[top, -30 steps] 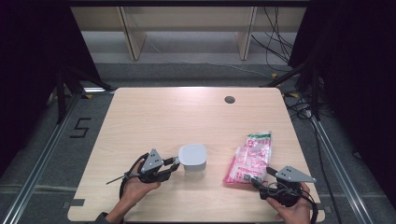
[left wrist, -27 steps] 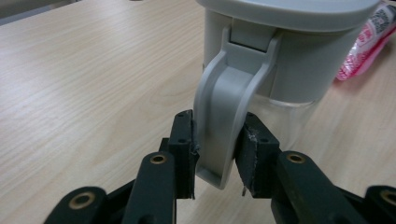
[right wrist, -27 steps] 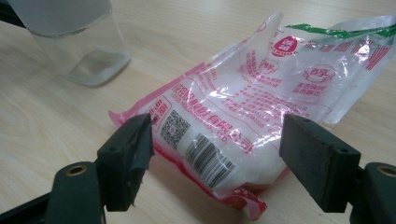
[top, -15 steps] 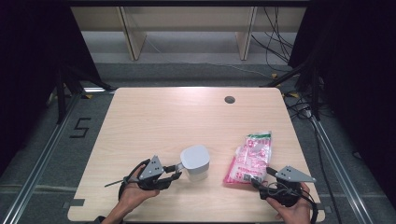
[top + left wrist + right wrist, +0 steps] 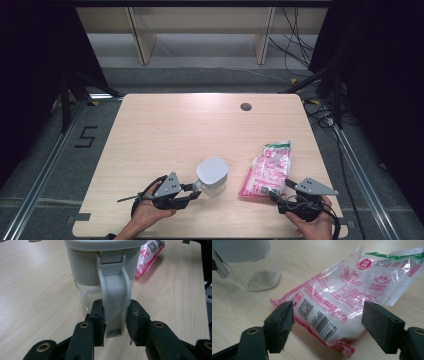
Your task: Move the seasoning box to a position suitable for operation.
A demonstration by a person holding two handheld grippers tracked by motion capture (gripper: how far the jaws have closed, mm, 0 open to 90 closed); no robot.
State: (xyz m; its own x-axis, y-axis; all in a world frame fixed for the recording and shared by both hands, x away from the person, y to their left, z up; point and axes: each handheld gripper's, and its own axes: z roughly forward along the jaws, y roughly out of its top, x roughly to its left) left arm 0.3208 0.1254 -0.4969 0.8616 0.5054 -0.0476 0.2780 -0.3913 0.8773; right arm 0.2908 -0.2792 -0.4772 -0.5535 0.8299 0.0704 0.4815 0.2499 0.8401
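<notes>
1. Two grippers are at work near the front edge of the wooden table (image 5: 165,130), one in each of the person's hands.
2. The left gripper (image 5: 115,323) has its jaws closed on the grey handle (image 5: 114,302) of a container (image 5: 212,176), one black pad pressed against each side of the handle's lower part.
3. That container has a grey lid (image 5: 212,170) and upper band over a clear lower body (image 5: 88,298); in the high view it leans, with the lid facing up and a little toward the camera.
4. In the right gripper view the container's clear bottom (image 5: 263,280) is close to the table; I cannot tell whether it touches the wood.
5. The container is in the front middle of the table, just to the right of the left hand (image 5: 150,212) and near the pink bag (image 5: 265,170).
6. The right gripper (image 5: 328,323) has its jaws spread wide, one on each side of the near end of the bag, with neither pad touching the plastic.
7. The bag lies flat on the table at the front right, printed in pink and red with a barcode (image 5: 323,326) and a square code, and with a green strip at its far end (image 5: 397,256).
8. White contents fill the near part of the bag, while its far part is crumpled and see-through.
9. The right hand (image 5: 312,227) holds its gripper at the table's front right corner.
10. A small dark round hole (image 5: 245,106) is in the tabletop toward the far right, well apart from both things.
</notes>
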